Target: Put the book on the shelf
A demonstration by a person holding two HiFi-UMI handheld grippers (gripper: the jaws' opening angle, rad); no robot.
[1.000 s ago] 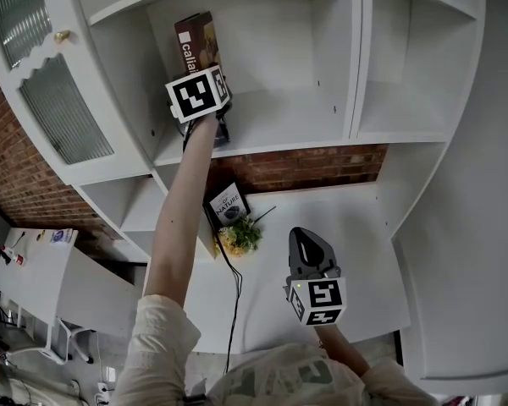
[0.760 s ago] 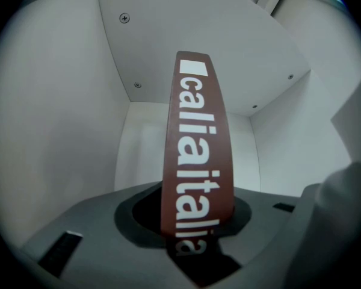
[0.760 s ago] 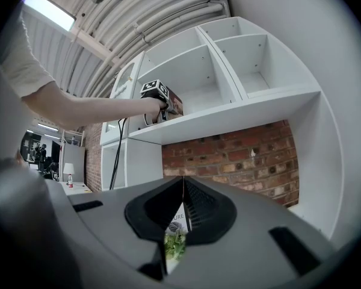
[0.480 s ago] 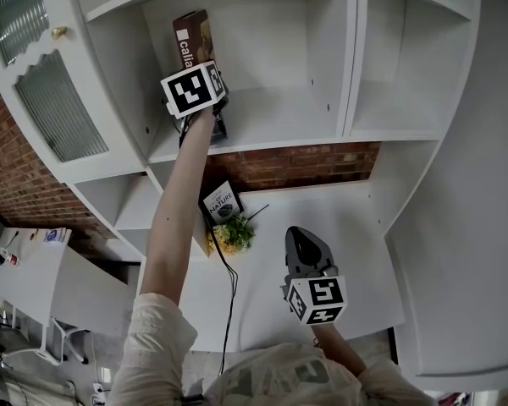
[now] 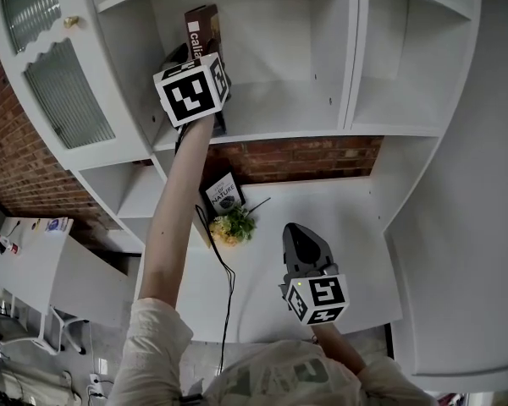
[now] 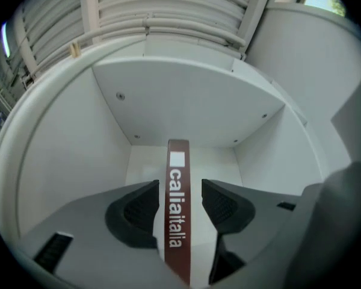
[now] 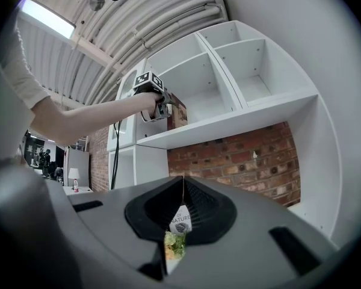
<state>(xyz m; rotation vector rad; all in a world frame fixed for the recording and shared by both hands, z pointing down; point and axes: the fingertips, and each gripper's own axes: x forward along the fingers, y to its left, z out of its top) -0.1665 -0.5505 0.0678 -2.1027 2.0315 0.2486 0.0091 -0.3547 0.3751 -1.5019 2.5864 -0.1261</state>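
We are letting go of the book (image 6: pixel 178 161), which is standing upright at the 9 o'clock end of the shelf (image 5: pixel 279 117). Our left gripper (image 6: pixel 179 205) is opening its jaws, pads clearing the spine, so we should be backing straight out toward 6 o'clock. Our right gripper (image 7: pixel 182 208) is idling, jaws together. The left jaws are standing wider than a second ago.

Counts by kind, quick pass.
2 books: brown book (image 5: pixel 201 30) in the shelf unit (image 5: pixel 279 117), second book (image 5: pixel 225 195) on the desk (image 5: pixel 339 218). 2 grippers: left gripper (image 6: pixel 179 205), jaws opening with the brown book between them, and right gripper (image 5: pixel 303 244). 1 flower bunch (image 5: pixel 229 227), 1 cable (image 5: pixel 229 279), 1 glass cabinet door (image 5: pixel 55 83), 1 knob (image 5: pixel 70 22).
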